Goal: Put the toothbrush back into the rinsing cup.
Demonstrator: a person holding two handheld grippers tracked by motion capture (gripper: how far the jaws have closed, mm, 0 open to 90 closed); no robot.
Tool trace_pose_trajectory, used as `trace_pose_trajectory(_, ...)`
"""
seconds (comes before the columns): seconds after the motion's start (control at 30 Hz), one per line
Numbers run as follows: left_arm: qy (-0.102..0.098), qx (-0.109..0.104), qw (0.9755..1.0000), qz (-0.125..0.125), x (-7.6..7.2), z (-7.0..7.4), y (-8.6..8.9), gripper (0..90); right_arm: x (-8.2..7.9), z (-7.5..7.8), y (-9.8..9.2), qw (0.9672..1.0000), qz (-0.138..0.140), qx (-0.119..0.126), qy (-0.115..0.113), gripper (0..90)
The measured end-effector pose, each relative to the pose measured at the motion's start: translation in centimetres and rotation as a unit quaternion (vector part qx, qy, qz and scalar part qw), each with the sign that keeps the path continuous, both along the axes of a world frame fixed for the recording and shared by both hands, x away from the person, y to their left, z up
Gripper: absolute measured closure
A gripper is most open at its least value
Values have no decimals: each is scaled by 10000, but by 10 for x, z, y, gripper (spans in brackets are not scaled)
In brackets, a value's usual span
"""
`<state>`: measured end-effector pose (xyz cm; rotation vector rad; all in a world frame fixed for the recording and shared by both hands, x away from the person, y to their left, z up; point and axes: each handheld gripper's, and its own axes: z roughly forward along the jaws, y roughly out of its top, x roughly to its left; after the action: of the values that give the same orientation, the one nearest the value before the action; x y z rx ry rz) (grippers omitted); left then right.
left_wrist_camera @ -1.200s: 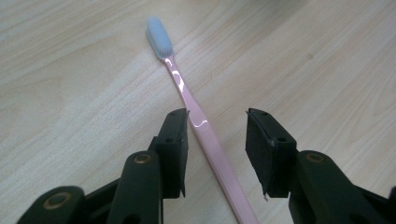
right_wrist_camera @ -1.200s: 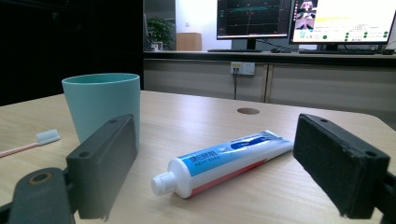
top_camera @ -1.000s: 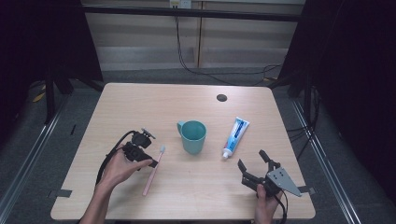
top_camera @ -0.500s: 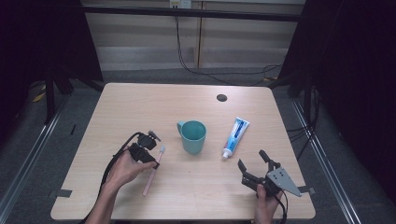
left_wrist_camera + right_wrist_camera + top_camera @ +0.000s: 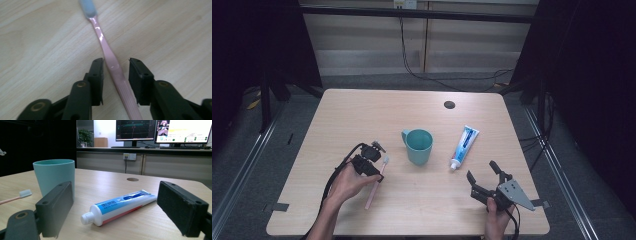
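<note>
Slippage threatens: left gripper (image 5: 115, 65) straddles the pink toothbrush (image 5: 113, 65) lying at seven o'clock of the cup (image 5: 418, 146), jaws just reopening and not yet clamped, so an off-centre pinch could roll it away.

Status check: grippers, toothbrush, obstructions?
Left gripper straddles pink toothbrush flat on table, pads not pressing. Right gripper open, idle. Nothing in the way.

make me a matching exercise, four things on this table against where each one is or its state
Things:
1. toothbrush
2. cup
3. toothpaste tube
4. right tool

States:
a. upright, mid-table
b. open, with nothing between its jaws
c. lying flat, cap toward the person
d. lying between the jaws of the left tool

Pairs: 1-d, 2-a, 3-c, 4-b
</note>
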<state>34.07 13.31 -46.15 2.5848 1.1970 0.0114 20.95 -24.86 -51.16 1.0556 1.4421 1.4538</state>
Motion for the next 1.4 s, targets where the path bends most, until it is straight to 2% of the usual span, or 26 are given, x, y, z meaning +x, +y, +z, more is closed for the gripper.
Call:
trace_pose_trajectory(0.07, 51, -12, 10000, 51, 0, -1, -1, 634, 0, 0, 0, 10000, 0, 7, 7, 128)
trace_pose_trajectory(0.2, 145, -13, 9999, -6, 2, -5, -1, 668, 0, 0, 0, 10000, 1, 6, 5, 128)
trace_pose_trajectory(0.3, 137, 6, 9999, -26, 2, -5, 0, 706, 0, 0, 0, 10000, 0, 8, 8, 128)
trace_pose_trajectory(0.37, 64, 142, 9999, 7, 2, -5, -1, 759, 0, 0, 0, 10000, -2, 4, 0, 128)
trace_pose_trajectory(0.43, 32, 150, 9999, 24, 4, -5, 0, 774, 0, 0, 0, 10000, -2, 4, 2, 128)
trace_pose_trajectory(0.53, 64, 110, 9999, -40, 5, -5, 1, 778, 0, 0, 0, 10000, 0, 0, -1, 128)
trace_pose_trajectory(0.67, 10, 241, 9994, -240, 5, -5, -1, 780, 0, 0, 0, 10000, -1, -4, -4, 128)
trace_pose_trajectory(0.83, 47, 301, 9992, -270, 5, -4, -3, 785, 0, 0, 0, 10000, -7, -5, -6, 128)
trace_pose_trajectory(0.97, 88, 246, 9994, -220, 6, -5, -2, 786, 0, 0, 0, 10000, -8, -7, -6, 128)
trace_pose_trajectory(1.13, 172, 61, 9998, -72, 8, -5, 3, 788, 0, 0, 0, 10000, -7, 0, 0, 128)
trace_pose_trajectory(1.4, 228, -200, 9995, 18, 8, -2, 19, 788, 0, 0, 0, 10000, -7, 4, 4, 128)
